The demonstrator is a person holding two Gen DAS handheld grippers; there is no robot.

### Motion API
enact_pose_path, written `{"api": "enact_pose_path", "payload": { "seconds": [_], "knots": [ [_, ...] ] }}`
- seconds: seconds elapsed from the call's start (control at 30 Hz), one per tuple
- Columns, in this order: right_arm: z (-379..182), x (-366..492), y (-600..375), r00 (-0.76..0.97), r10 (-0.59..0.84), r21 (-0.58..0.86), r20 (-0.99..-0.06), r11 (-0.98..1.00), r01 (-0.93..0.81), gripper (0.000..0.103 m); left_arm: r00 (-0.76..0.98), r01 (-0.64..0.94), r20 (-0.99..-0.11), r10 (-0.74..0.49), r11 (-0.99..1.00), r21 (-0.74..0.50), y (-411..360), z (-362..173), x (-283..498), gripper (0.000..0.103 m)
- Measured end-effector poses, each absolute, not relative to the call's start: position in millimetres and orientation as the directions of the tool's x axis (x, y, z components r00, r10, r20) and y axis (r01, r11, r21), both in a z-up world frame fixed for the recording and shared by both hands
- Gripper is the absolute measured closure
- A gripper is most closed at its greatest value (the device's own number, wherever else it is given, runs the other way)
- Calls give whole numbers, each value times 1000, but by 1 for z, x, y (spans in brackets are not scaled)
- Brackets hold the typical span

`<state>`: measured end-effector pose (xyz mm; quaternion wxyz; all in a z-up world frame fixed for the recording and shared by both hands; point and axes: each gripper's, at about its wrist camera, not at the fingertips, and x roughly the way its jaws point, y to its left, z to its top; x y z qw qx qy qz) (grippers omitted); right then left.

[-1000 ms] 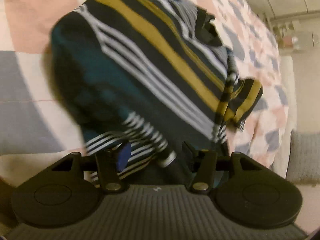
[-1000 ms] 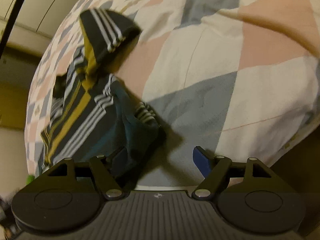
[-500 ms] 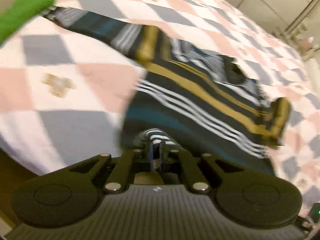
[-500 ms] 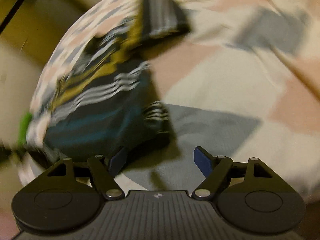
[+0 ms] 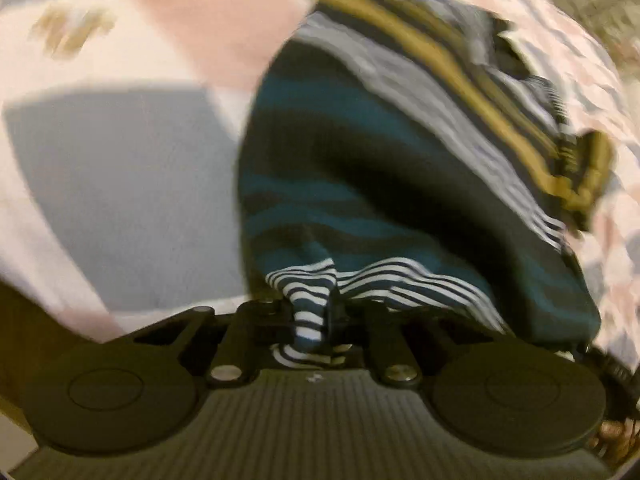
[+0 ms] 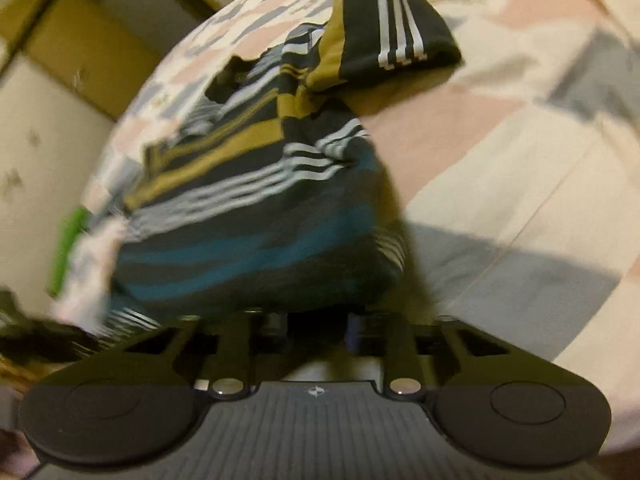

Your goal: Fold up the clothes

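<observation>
Left wrist view: your left gripper jaws clamp the striped sweater hem. The right gripper jaws are closing on dark fabric; seat both grips evenly before lifting off the bed.

Quick count of what's around: one striped garment, dark with teal, mustard and white bands, bunched up near the bed's edge. One bed cover under it, a pink, grey and cream diamond pattern. Two grippers: the left gripper and the right gripper, one per view. One green thing off past the bed's left edge in the right wrist view, too blurry to say what it is. One white blurry scrap beside it, can't tell either.
</observation>
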<state>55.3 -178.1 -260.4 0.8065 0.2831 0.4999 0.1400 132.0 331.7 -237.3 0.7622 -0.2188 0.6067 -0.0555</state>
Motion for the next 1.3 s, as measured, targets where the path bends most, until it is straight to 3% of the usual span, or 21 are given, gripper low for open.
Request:
{"api": "enact_pose_path", "payload": {
  "seconds": [0.1,0.23,0.3,0.37,0.43,0.5,0.53,0.6,0.8,0.93,1.03,1.2,1.3],
  "knots": [
    [-219,47,-180,490,573,682,-657,729,61,83,326,-30,-846,-422,890,-456,351,-179,140,95],
    [-166,21,-188,533,601,748,-595,657,94,86,294,36,-859,-419,903,-429,393,-152,142,94],
    [-159,1,-191,511,558,719,-654,670,188,85,171,63,-909,-379,925,-374,397,-175,137,86],
    [-169,-11,-183,455,472,628,-755,721,293,79,50,124,-962,-269,957,-261,391,-203,131,88],
    [-180,-21,-172,389,381,525,-839,757,390,66,23,171,-981,-192,968,-186,387,-215,128,91],
    [-191,-30,-162,310,287,409,-906,778,476,65,76,190,-974,-214,962,-196,387,-210,138,90],
    [-193,-33,-158,311,261,392,-914,765,511,59,109,199,-966,-233,958,-209,387,-206,145,89],
    [-189,-30,-153,400,253,450,-881,710,542,51,176,219,-950,-257,951,-217,382,-199,160,89],
    [-191,15,-164,570,224,562,-791,633,532,51,304,214,-906,-293,948,-235,326,-205,219,86],
    [-234,47,-203,689,246,721,-681,387,575,51,324,176,-902,-285,955,-239,282,-220,255,84],
    [-260,76,-232,721,215,745,-659,314,588,50,330,160,-905,-268,961,-226,255,-227,275,80],
    [-281,136,-239,627,175,540,-759,706,457,55,309,106,-923,-228,973,-205,219,-238,299,76],
    [-294,165,-237,646,179,498,-742,792,353,55,301,77,-930,-210,978,-195,204,-242,306,76]
  ]
}}
